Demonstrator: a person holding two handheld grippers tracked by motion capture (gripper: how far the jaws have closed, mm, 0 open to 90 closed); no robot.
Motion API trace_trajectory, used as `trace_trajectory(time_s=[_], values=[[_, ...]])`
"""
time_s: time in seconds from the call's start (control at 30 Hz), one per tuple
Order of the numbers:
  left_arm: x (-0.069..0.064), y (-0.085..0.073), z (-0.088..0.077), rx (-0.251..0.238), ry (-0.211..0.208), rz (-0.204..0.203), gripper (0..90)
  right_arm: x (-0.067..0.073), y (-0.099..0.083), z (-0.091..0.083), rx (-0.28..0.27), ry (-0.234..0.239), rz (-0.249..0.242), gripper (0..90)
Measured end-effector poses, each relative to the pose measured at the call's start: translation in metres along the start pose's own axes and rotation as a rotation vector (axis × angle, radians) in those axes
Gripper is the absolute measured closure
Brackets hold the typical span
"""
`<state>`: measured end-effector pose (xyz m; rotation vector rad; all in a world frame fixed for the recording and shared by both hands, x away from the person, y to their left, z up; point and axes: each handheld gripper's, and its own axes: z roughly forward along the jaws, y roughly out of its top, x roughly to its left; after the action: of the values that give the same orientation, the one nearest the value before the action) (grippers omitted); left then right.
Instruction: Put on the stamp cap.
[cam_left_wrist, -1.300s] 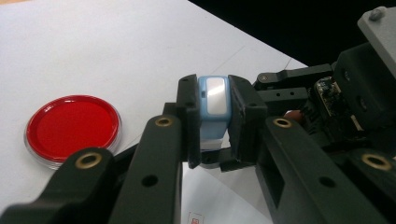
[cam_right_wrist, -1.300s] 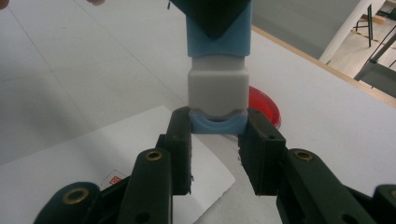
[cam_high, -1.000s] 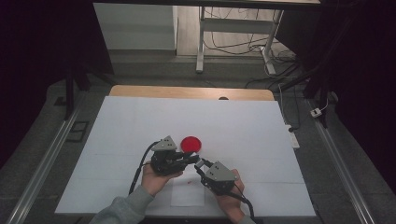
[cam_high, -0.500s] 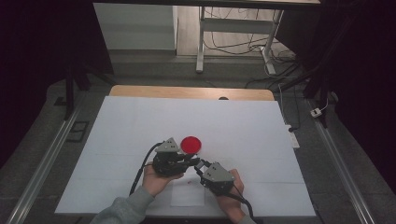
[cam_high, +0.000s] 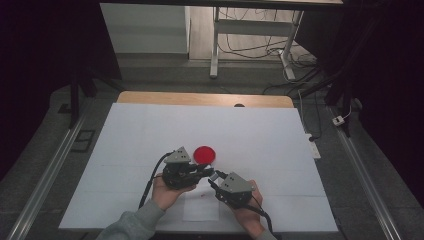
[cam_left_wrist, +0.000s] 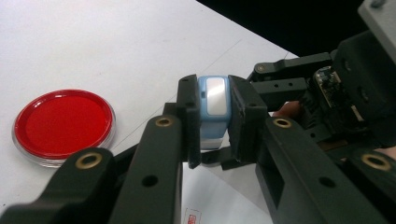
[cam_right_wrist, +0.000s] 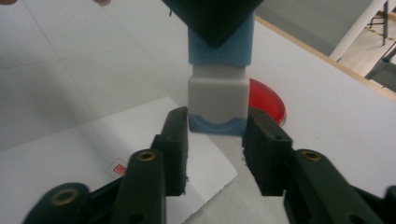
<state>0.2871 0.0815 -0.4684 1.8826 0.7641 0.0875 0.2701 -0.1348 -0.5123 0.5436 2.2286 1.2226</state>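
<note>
Stamp (cam_left_wrist: 214, 112) is up off the table (cam_high: 150, 130), clamped at its blue body in the left gripper (cam_left_wrist: 212, 119), with its white cap end (cam_right_wrist: 217, 100) sitting between the jaws of the right gripper (cam_right_wrist: 215, 140), which have just been opening and now stand a bit clear of it. Looks like the capping or uncapping step to me, right above the sheet of paper (cam_high: 200, 207) and near the red ink pad (cam_high: 204, 154). Next move probably needs the right one to back straight off while the left holds steady.
</note>
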Motion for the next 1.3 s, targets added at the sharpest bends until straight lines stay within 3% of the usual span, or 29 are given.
trace_trajectory(time_s=[0.23, 0.47, 0.63, 0.97, 1.3], values=[[0.005, 0.003, -0.008, -0.024, -0.005, -0.005, 76.0, -0.010, -0.004, -0.005, -0.009, 0.040, 0.060, 55.7], [0.009, 0.003, -0.014, -0.030, -0.002, -0.007, 76.0, -0.016, -0.008, -0.009, 0.006, 0.054, 0.072, 52.7], [0.012, 0.003, -0.020, -0.020, -0.013, 0.000, 75.9, -0.027, -0.017, -0.021, 0.022, 0.041, 0.099, 50.7], [0.017, 0.000, -0.037, -0.004, 0.007, 0.029, 75.9, -0.063, -0.044, -0.061, 0.055, -0.015, 0.174, 48.1], [0.028, -0.004, -0.054, 0.006, 0.060, 0.031, 75.9, -0.081, -0.060, -0.086, 0.060, -0.069, 0.204, 48.0]])
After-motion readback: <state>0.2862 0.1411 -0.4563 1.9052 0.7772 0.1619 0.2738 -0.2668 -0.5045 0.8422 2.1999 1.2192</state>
